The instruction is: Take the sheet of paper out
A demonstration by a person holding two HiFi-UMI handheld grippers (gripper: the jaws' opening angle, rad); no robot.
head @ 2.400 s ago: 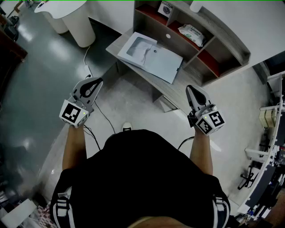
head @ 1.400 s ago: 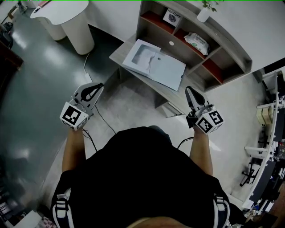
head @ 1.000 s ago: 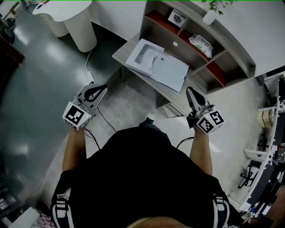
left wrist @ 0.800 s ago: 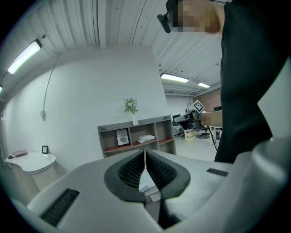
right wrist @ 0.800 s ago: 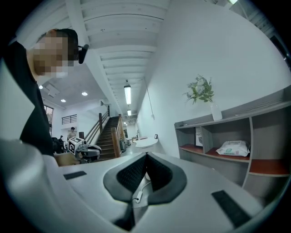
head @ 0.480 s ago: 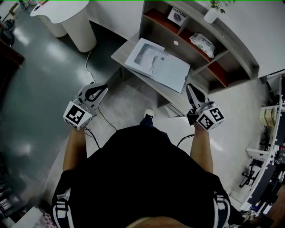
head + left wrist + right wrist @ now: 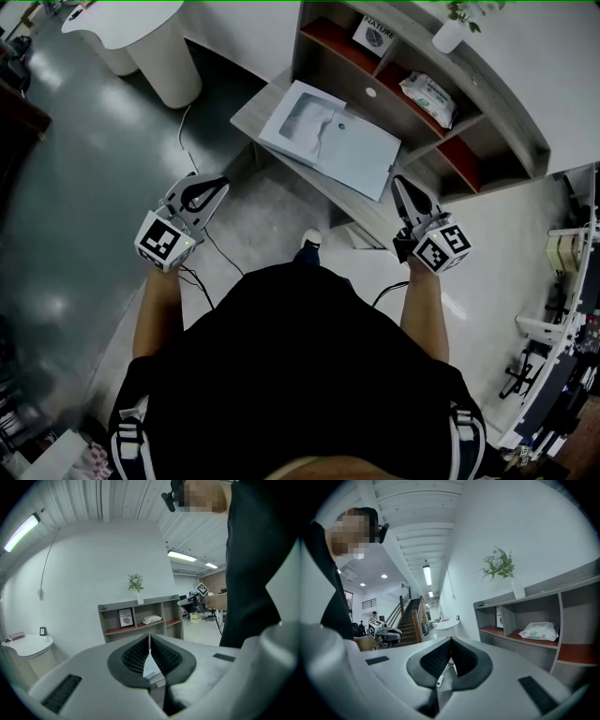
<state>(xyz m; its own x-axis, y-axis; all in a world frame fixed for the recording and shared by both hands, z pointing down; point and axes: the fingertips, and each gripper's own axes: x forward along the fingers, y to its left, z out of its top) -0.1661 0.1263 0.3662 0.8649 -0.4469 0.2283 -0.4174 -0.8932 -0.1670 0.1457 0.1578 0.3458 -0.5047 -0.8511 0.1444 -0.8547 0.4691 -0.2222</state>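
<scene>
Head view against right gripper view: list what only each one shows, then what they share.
Only the head view shows the paper lying on the desk, and the person's shoe. Only the right gripper view shows the staircase and the ceiling lights. Both show the shelf unit, its pack of wipes, the vase with a plant on top, and the left hand-held gripper.

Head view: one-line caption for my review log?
Person faces a desk bearing a paper folder; left claw and right claw shut, empty, short of it.
</scene>
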